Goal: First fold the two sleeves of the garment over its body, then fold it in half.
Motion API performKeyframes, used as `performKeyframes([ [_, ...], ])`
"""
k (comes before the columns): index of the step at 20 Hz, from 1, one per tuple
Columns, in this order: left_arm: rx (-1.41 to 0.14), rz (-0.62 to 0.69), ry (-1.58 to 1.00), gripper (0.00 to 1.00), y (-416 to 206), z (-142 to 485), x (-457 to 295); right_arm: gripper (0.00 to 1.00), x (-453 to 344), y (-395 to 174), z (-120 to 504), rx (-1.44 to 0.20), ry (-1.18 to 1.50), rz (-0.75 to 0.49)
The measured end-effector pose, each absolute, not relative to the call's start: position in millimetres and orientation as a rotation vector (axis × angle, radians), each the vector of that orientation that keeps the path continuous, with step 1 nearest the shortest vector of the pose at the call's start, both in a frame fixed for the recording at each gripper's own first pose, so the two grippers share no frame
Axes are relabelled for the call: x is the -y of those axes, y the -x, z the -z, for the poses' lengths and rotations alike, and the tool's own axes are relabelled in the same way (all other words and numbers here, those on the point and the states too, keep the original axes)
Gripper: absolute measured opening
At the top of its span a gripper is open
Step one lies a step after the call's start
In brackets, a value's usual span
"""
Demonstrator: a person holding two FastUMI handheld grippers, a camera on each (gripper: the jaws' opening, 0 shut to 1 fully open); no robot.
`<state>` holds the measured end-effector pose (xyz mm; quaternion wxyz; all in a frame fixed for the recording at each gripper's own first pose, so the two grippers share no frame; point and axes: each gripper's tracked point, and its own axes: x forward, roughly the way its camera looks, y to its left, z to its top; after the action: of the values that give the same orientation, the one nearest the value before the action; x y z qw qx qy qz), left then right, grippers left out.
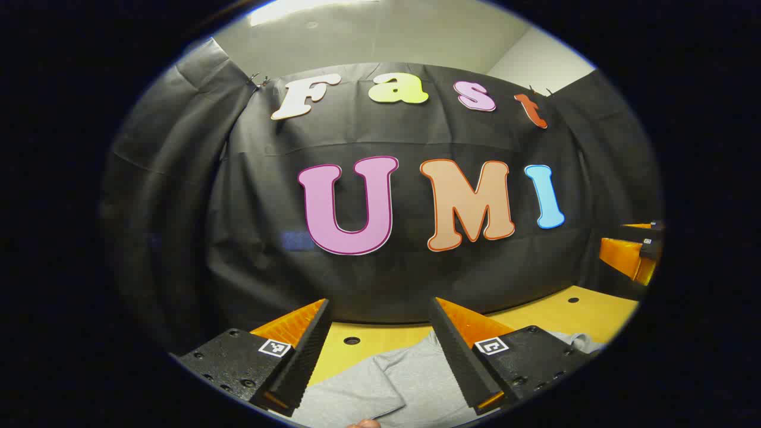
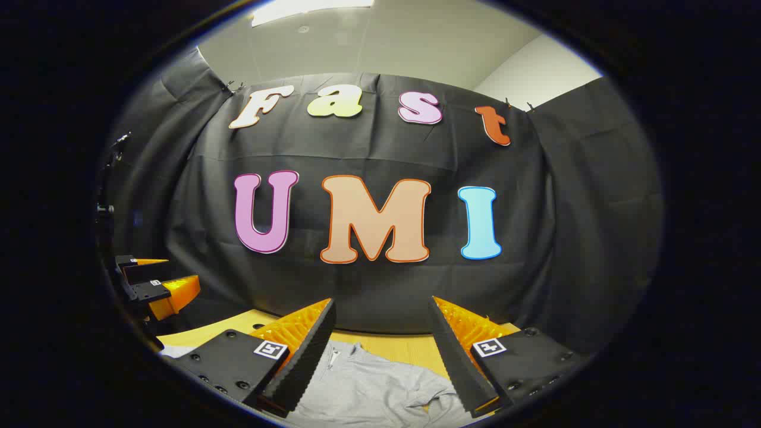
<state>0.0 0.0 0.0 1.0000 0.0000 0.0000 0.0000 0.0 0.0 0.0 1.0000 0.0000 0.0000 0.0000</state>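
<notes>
A light grey garment (image 1: 392,386) lies on the yellow table (image 1: 571,312), low in the left gripper view, under the fingers. My left gripper (image 1: 380,333) is open above it, holding nothing. In the right gripper view the same grey garment (image 2: 368,386) lies crumpled on the table (image 2: 386,345), with a small zipper near its upper left. Over the cloth my right gripper (image 2: 380,333) hangs open and empty. The right gripper (image 1: 639,249) also appears at the far right of the left gripper view, and the left gripper (image 2: 154,285) at the far left of the right gripper view.
The black cloth wall (image 1: 380,249) stands close behind the table's far edge. The table has small round holes (image 1: 351,340) in its top. A fingertip (image 1: 362,423) shows at the bottom edge of the left gripper view.
</notes>
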Motion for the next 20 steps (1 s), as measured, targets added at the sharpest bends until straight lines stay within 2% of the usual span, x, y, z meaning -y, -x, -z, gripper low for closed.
performKeyframes([
  [3, -0.008, -0.005, 0.005, 0.96, 0, 1, 3, 0.98, 4, -5, 3, -0.014, 0.0, -0.009],
  [4, -0.009, -0.007, 0.005, 0.99, -1, 2, 3, 0.97, 5, -6, 5, -0.019, -0.002, -0.009],
  [5, -0.009, -0.009, 0.003, 0.96, -2, 2, 3, 0.98, 5, -8, 6, -0.023, -0.01, -0.01],
  [11, -0.025, -0.031, -0.012, 0.93, -5, 6, -1, 0.97, 13, -12, 10, -0.024, -0.012, -0.006],
  [12, -0.026, -0.033, -0.013, 0.96, -4, 6, -1, 0.97, 14, -12, 12, -0.029, -0.019, -0.006],
  [15, -0.018, -0.028, -0.017, 0.96, -5, 3, 4, 0.97, 17, -10, 15, -0.037, -0.033, -0.009],
  [17, -0.017, -0.021, -0.016, 1.0, -5, 2, 9, 0.97, 18, -8, 16, -0.038, -0.028, -0.022],
  [18, -0.018, -0.019, -0.015, 0.96, -6, 3, 11, 0.97, 22, -8, 18, -0.042, -0.02, -0.024],
  [19, -0.018, -0.017, -0.015, 0.99, -5, 3, 12, 0.97, 26, -8, 19, -0.047, -0.012, -0.024],
  [20, -0.016, -0.015, -0.014, 0.96, -4, 1, 14, 0.97, 31, -5, 22, -0.052, -0.001, -0.021],
])
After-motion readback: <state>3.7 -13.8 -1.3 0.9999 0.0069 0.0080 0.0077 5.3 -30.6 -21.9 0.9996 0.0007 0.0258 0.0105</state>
